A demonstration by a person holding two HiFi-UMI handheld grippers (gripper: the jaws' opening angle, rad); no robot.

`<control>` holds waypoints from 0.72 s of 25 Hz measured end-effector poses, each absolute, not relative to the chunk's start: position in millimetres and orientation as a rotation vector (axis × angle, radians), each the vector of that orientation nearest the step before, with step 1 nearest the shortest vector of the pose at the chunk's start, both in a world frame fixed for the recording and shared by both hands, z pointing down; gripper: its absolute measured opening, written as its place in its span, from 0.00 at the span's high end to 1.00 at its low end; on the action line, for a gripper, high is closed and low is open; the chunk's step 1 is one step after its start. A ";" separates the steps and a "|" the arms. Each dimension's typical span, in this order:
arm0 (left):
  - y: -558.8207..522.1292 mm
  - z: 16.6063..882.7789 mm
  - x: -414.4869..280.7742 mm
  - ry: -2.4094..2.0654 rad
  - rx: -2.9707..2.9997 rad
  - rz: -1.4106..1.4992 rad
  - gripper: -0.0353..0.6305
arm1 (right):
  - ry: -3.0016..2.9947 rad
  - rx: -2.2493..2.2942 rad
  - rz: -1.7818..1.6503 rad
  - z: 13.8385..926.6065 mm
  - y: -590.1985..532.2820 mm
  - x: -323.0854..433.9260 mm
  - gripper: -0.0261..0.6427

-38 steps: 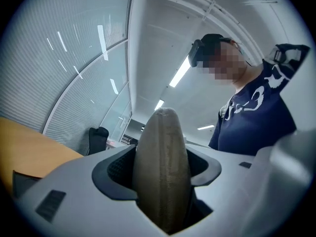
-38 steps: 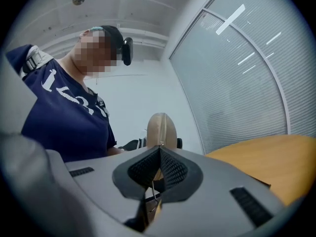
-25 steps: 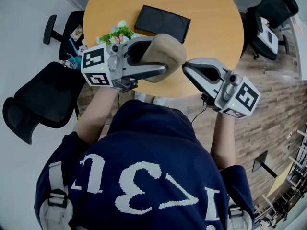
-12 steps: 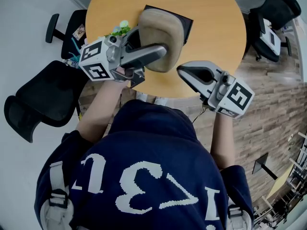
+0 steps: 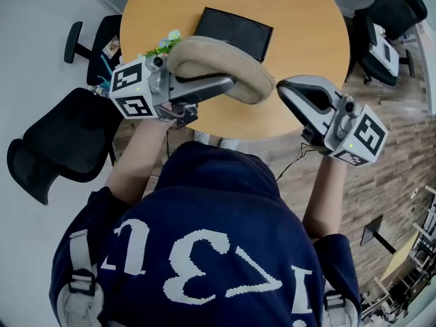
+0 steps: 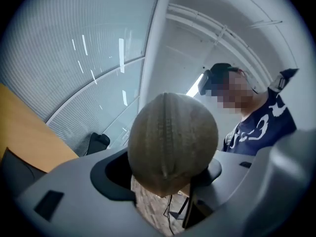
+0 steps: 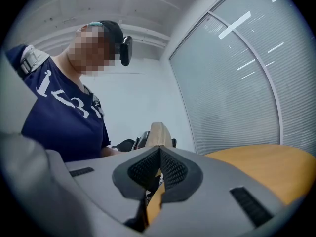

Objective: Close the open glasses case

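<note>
Round orange wooden table (image 5: 300, 33) filling twelve o'clock, black office chair (image 5: 61, 148) crowding nine.
Left gripper (image 5: 230, 86) is clamping the tan oval fabric glasses case (image 5: 218, 63) above the tabletop; right gripper (image 5: 285, 88) is hanging pinched together, empty, at three.

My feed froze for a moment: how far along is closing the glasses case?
Done, it seems: the glasses case shows no gap, its halves meeting along the seam in the left gripper view. In hand: the left gripper grips it above the table edge; the right gripper is shut, empty, clear of it. Left: perhaps only setting it down.
</note>
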State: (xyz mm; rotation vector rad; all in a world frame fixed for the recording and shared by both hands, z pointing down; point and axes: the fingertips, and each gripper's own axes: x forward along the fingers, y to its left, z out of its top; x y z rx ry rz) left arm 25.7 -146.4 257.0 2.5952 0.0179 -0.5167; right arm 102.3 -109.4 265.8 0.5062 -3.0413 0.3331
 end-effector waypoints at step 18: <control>-181.6 263.5 5.1 -0.007 2.222 -0.793 0.52 | -2.892 0.449 0.286 304.5 -91.6 73.4 0.93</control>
